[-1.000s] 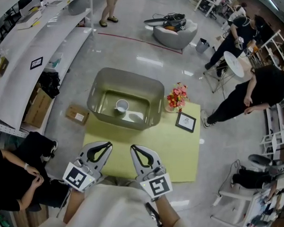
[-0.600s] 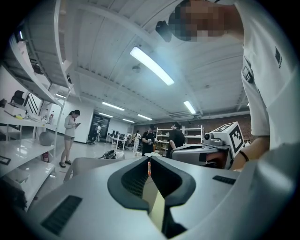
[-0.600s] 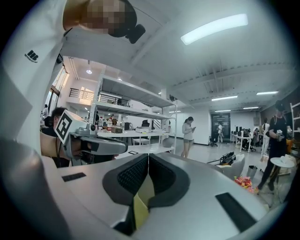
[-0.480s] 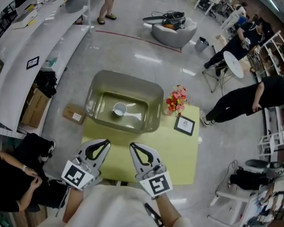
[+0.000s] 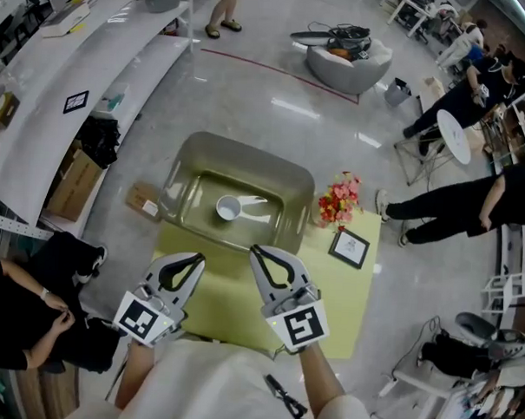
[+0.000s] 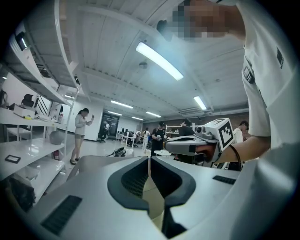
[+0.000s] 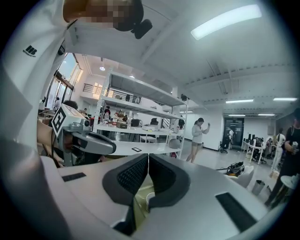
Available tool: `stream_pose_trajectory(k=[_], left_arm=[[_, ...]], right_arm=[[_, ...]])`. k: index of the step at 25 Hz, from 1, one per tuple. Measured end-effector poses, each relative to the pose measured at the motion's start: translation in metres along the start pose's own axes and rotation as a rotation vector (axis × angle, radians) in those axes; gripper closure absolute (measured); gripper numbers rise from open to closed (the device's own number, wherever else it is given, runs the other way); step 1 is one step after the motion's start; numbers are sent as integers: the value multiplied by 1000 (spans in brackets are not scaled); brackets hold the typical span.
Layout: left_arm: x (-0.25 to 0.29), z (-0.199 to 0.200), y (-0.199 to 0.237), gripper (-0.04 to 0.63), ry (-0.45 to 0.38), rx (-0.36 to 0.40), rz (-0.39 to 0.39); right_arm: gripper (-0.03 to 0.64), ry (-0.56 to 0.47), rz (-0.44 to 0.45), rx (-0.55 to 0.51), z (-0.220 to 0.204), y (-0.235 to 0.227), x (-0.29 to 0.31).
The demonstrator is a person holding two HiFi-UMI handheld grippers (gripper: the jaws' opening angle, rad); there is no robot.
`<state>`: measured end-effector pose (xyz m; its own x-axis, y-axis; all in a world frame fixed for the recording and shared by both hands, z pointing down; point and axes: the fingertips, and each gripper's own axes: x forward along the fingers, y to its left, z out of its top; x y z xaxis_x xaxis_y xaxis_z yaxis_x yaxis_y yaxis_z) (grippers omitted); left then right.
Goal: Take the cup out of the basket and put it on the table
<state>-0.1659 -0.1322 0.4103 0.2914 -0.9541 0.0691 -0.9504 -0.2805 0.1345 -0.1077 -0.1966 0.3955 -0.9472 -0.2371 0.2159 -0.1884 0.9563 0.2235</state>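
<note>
A white cup (image 5: 227,209) lies inside the translucent olive basket (image 5: 182,176), which stands at the far left of the yellow-green table (image 5: 328,290). My left gripper (image 5: 198,260) and right gripper (image 5: 255,251) are held side by side over the table's near edge, short of the basket. Both are shut with nothing between the jaws. In the right gripper view the cup's rim (image 7: 149,198) peeks through under the shut right gripper (image 7: 148,157). The left gripper view shows the shut left gripper (image 6: 149,159) and the right gripper's marker cube (image 6: 218,132) beside it.
A pot of red and pink flowers (image 5: 339,199) and a small black picture frame (image 5: 348,247) stand on the table's right part. A cardboard box (image 5: 144,200) lies on the floor left of the basket. White shelving (image 5: 95,58) runs along the left; people stand around at the right.
The view has shifted, so the basket and table sit a little further right and lower in frame. Both grippers stay shut and in the same pose near the table's edge.
</note>
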Motion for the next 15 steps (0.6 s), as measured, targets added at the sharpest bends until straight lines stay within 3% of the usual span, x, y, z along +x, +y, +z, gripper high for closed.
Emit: stream_pose_trajectory(k=[15], left_arm=[[32, -9, 35, 572, 86, 48, 98]], right_arm=[[604, 148, 153, -109, -38, -36, 59]])
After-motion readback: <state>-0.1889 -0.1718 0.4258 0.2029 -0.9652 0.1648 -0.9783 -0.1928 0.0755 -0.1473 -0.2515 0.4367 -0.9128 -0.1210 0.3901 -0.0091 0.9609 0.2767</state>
